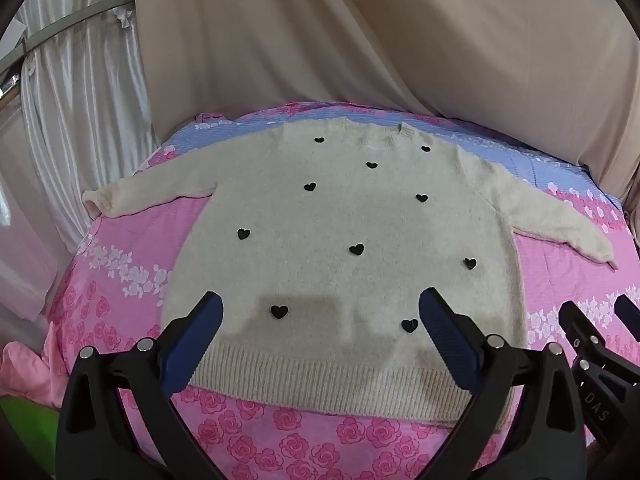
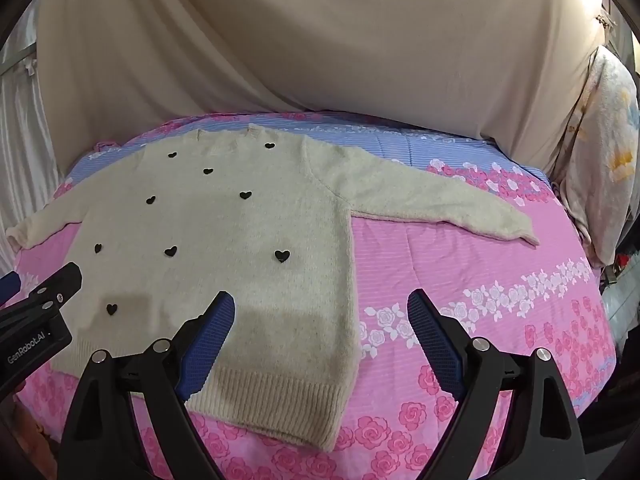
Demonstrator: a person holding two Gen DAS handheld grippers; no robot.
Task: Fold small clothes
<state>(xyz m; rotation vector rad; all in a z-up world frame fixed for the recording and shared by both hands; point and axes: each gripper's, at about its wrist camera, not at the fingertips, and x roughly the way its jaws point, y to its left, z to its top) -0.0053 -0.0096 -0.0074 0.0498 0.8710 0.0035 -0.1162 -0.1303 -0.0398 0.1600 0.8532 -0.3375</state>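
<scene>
Lying flat, sleeves spread, on the floral bed [image 1: 120, 264], the soft, limp cream sweater [image 1: 344, 216] looks best pinched at its ribbed hem, where the left gripper [image 1: 320, 320] and right gripper [image 2: 320, 320] hover wide apart.

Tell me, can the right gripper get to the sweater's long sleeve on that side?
Probably yes. The right gripper has open jaws, and that sleeve lies flat on the bedsheet with nothing between them.

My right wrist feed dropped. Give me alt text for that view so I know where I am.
A cream sweater with black hearts lies flat, front up and unfolded, on a pink floral sheet, both sleeves spread out. The open right gripper hovers over its bottom right corner, one finger over the knit, one over the sheet. The left gripper shows at the left edge.
</scene>
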